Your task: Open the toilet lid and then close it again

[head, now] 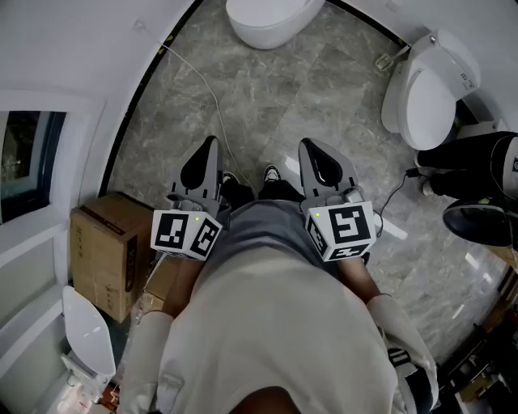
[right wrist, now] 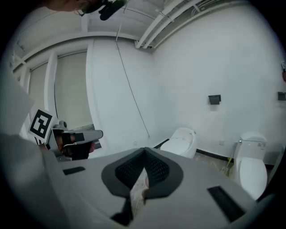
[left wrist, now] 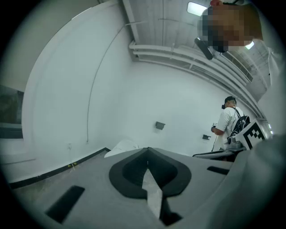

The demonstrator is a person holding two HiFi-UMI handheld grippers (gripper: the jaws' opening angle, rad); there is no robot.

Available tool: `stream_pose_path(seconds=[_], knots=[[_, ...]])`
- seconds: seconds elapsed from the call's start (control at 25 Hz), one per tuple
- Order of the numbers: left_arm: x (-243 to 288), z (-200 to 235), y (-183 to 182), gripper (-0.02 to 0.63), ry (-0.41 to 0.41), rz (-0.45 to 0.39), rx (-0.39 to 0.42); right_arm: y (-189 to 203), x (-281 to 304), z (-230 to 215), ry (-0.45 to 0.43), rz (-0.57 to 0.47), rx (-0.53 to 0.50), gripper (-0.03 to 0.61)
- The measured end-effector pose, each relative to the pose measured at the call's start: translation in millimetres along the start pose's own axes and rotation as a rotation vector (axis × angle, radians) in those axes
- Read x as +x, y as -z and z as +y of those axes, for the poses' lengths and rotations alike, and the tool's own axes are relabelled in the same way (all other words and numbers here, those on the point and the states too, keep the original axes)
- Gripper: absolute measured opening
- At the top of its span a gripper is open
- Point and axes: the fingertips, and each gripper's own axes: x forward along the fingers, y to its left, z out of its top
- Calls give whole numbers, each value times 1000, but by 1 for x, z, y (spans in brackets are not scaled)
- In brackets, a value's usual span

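Note:
A white toilet [head: 427, 95] stands at the far right of the head view, and its lid looks to be down. The right gripper view shows the same toilet [right wrist: 251, 172] at its right edge, some way off. My left gripper [head: 209, 145] and right gripper [head: 309, 147] are side by side in front of my body, above the grey stone floor and far from that toilet. Each one's jaws meet at the tip with nothing between them: the left gripper [left wrist: 148, 150] faces a bare white wall, and the right gripper [right wrist: 144, 150] faces the toilets.
A second white toilet [head: 267, 20] stands straight ahead by the curved wall. A cardboard box [head: 101, 251] sits at my left. Black bags [head: 477, 174] lie at the right. A thin cable [head: 202, 89] runs across the floor. Another person [left wrist: 228, 123] stands far off.

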Motion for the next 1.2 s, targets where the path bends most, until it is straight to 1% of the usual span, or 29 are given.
stream_pose_path(seconds=[0.12, 0.24, 0.44, 0.52, 0.68, 0.84, 1.04, 1.2], knots=[[-4, -3, 1, 7, 3, 5, -6, 1, -4, 4, -4, 7, -3, 9], [-7, -2, 1, 6, -11, 7, -19, 2, -4, 5, -10, 18, -2, 9], [-7, 7, 7, 6, -43, 24, -45, 6, 2, 2, -52, 23, 99, 9], [-7, 13, 9, 7, -52, 28, -52, 9, 9, 1, -56, 31, 106, 9], [-2, 34, 9, 6, -55, 22, -70, 4, 26, 6, -46, 24, 95, 9], [16, 53, 6, 6, -44, 31, -84, -4, 46, 5, -30, 34, 102, 9], [49, 89, -10, 6, -23, 48, -99, -24, 95, 3, -15, 61, 76, 9], [68, 127, -24, 6, -4, 70, -89, -40, 138, 17, -5, 82, 71, 9]])
